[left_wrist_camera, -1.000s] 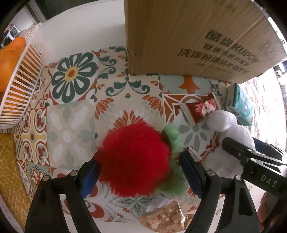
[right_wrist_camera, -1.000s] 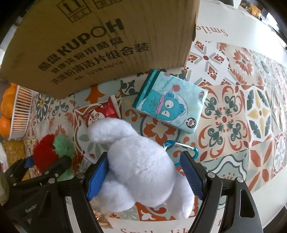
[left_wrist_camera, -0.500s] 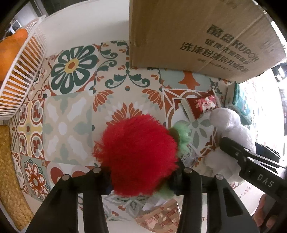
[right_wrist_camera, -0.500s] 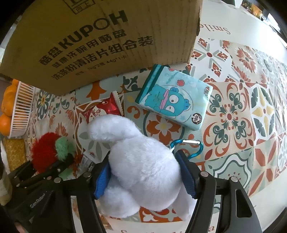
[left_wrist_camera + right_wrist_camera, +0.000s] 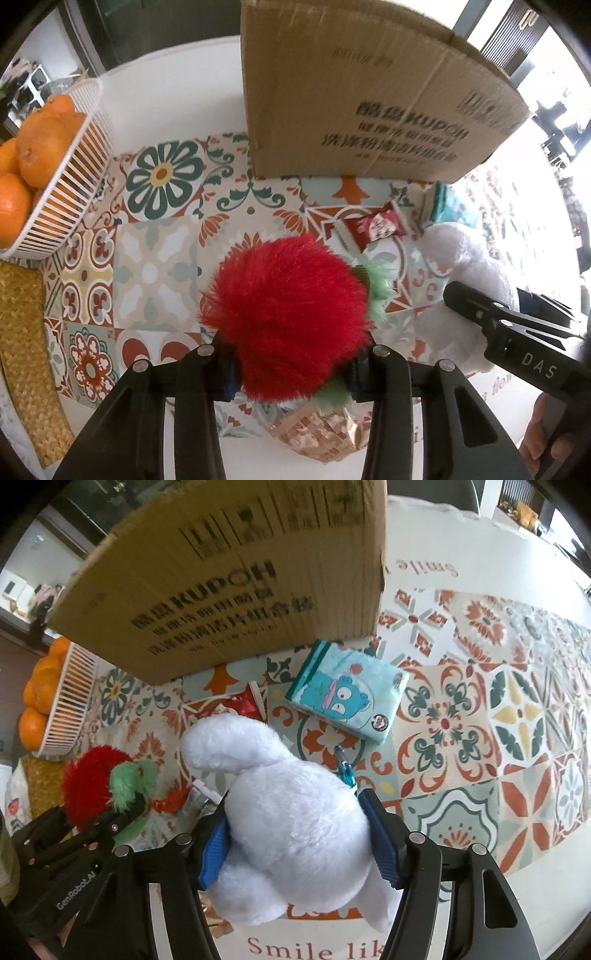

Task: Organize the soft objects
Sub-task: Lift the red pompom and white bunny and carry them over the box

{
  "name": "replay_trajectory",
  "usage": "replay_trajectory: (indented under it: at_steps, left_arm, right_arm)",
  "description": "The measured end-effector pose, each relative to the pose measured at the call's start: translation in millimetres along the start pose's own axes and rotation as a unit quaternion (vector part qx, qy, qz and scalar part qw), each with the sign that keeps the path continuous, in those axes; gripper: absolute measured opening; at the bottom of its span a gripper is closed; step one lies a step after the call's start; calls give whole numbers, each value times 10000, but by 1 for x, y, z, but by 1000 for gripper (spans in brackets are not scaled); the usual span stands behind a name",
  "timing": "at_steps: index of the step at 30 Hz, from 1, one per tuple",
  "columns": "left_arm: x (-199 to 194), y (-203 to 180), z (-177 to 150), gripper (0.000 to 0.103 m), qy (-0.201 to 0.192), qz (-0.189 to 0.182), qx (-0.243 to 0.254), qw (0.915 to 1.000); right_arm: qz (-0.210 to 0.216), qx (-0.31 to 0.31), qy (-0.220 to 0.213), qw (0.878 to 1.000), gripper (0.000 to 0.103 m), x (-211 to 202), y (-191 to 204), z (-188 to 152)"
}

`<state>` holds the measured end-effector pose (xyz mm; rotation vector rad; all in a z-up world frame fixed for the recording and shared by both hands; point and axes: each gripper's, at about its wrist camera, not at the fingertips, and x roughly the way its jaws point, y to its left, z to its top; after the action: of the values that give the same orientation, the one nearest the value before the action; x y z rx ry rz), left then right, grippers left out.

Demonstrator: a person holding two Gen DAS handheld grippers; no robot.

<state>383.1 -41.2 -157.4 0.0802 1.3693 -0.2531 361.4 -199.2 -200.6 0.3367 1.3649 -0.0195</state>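
Red fuzzy toy [image 5: 284, 325] pinched in left hand-held gripper [image 5: 291, 369] whose jaws had just closed, white plush [image 5: 295, 819] squeezed in right hand-held gripper [image 5: 299, 838], both above tiled counter [image 5: 480, 738], cardboard box [image 5: 362, 107] behind.

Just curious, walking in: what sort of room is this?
Probably a home dining area: a table with a patterned cloth, a basket of oranges, and snack packets beside plush toys.

Both grippers are matte black with forked arms studded with round silver screws and ribbed blue pads, the left gripper [image 5: 291, 363] lettered "GenRobot.AI" in white at eight o'clock, the right gripper [image 5: 297, 838] marked "DAS"
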Motion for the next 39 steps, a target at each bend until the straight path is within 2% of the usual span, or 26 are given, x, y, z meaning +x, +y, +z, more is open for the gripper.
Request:
replay_trajectory:
  at_steps: [17,22,39]
  left_arm:
    - [-90,-19,22,41,-1070,-97,152,9941]
    - [-115,-22,25,41,-1493,-94,210,9885]
    - [-180,-35,42,41,-2293,-210,379,9724]
  right_arm:
    - [255,-208,-1003,9944,66,-82,12,8]
    - [329,-278,-1321,9903,66,-106,15,9]
    - [594,-448,-2193,9728,66,-169,24,25]
